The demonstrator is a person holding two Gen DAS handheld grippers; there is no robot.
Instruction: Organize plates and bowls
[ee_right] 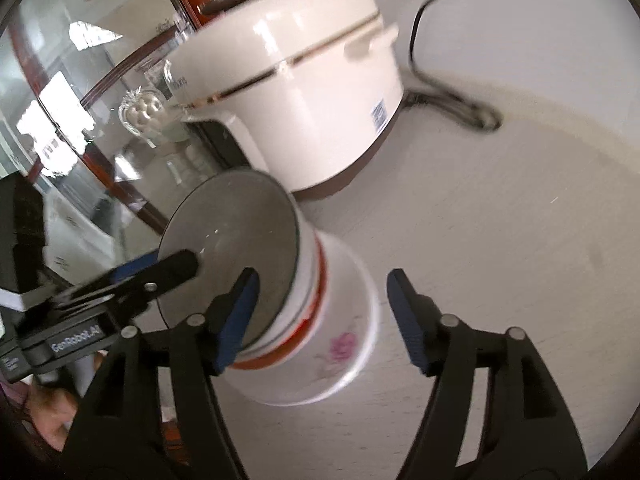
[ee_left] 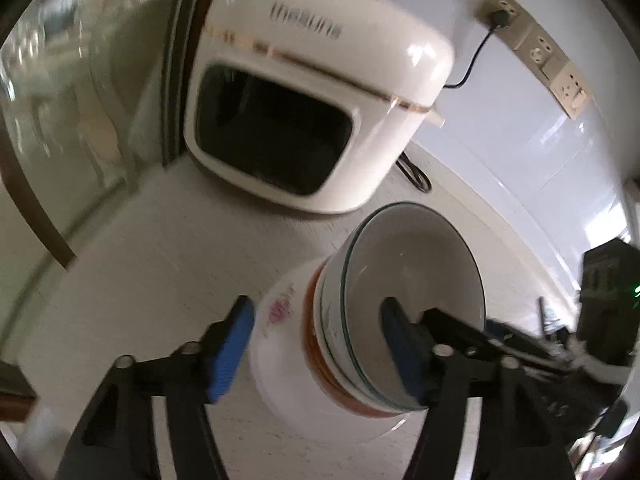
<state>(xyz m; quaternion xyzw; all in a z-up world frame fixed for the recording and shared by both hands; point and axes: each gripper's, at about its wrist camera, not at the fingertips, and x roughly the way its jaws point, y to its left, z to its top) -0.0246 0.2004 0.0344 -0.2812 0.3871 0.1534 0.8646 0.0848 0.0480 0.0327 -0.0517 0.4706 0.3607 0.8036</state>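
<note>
A stack of bowls stands on the white counter: a white bowl with a pink flower at the bottom, an orange-banded one in the middle, a dark-rimmed white bowl on top. My left gripper is open around the stack, one blue pad outside, one inside the top bowl. In the right wrist view the stack sits between my open right gripper's fingers, and the left gripper reaches in from the left.
A white rice cooker stands just behind the stack, also in the right wrist view, its black cord trailing to wall sockets. A glass cabinet door with a wooden frame is at the left.
</note>
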